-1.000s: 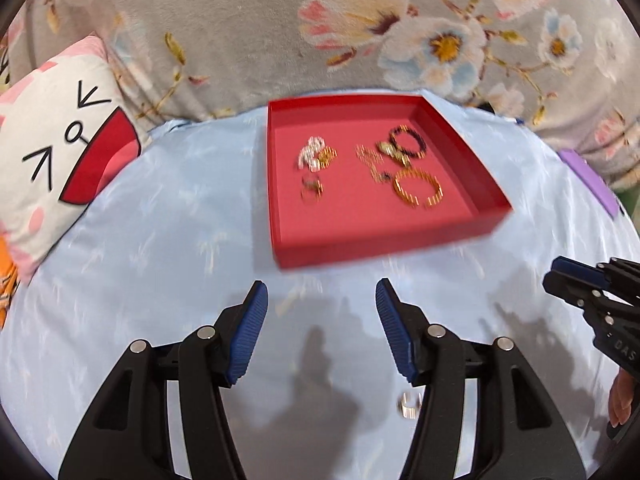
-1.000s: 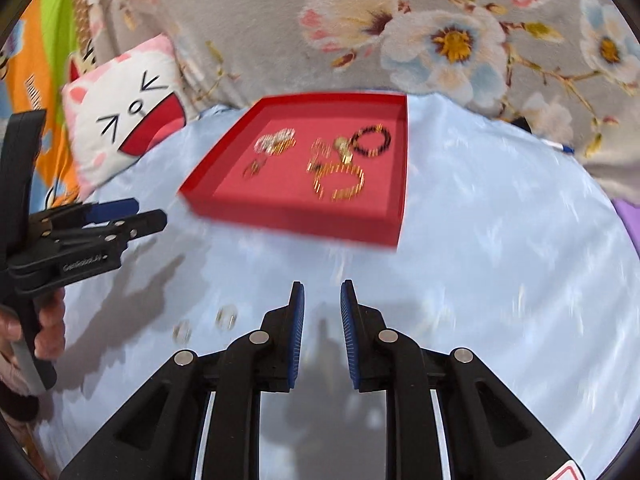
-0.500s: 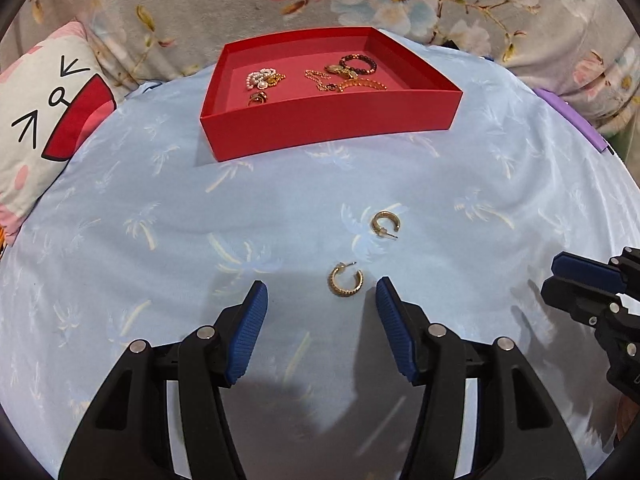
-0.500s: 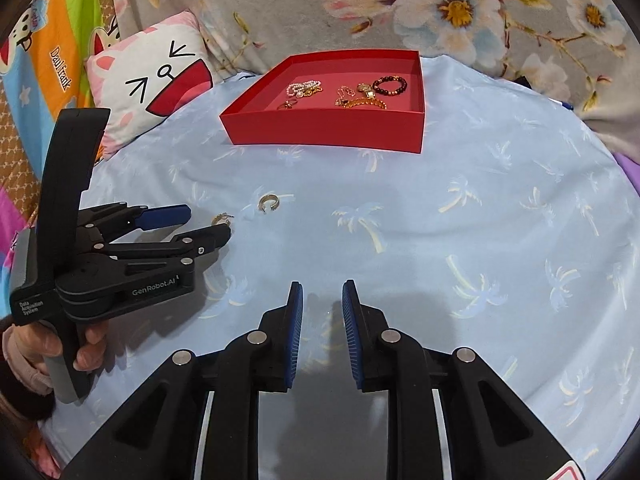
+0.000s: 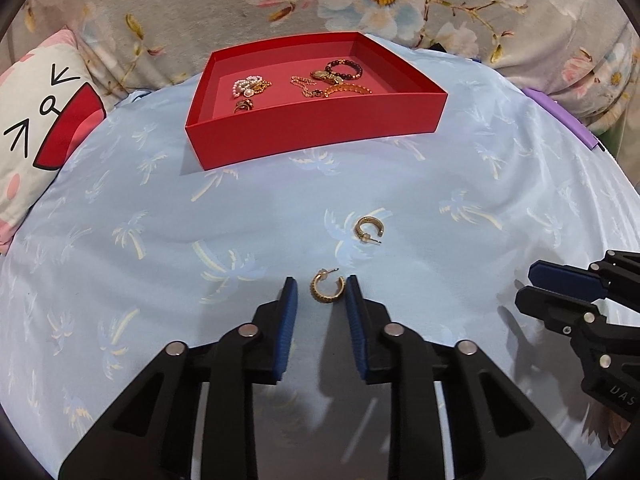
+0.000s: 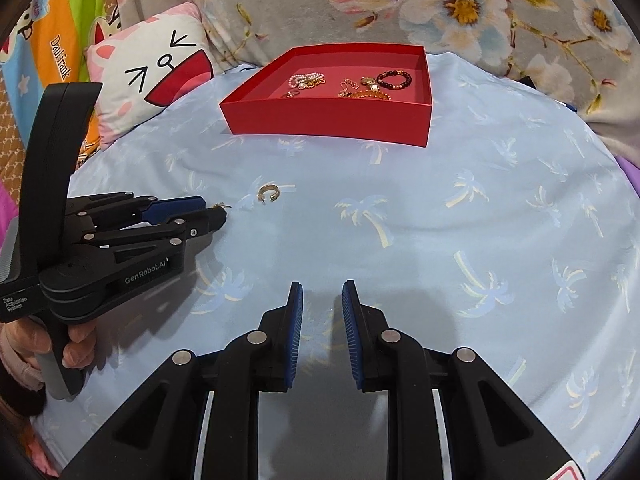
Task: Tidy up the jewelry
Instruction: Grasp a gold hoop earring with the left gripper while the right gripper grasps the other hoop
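A gold hoop earring (image 5: pixel 328 289) lies on the pale blue palm-print cloth between the blue pads of my left gripper (image 5: pixel 320 284). Its jaws are closing; the right pad is almost at the hoop and a sliver of cloth shows by the left pad. A second gold hoop (image 5: pixel 369 230) (image 6: pixel 269 193) lies a little farther on, to the right. Beyond stands the red tray (image 5: pixel 316 136) (image 6: pixel 328 120) with a pearl piece, gold chains and a dark bead bracelet. My right gripper (image 6: pixel 322 288) hovers over bare cloth, its jaws narrowly apart and empty.
A cat-face pillow (image 5: pixel 40 120) (image 6: pixel 160 68) leans at the left edge of the cloth. Floral grey fabric (image 5: pixel 360 0) rises behind the tray. A purple object (image 5: pixel 568 116) lies at the far right. A hand holds the left gripper's handle (image 6: pixel 60 280).
Both grippers came down and back from the tray, bringing the two hoops into view. The left jaws then narrowed around the nearer hoop. The right jaws kept their narrow gap.
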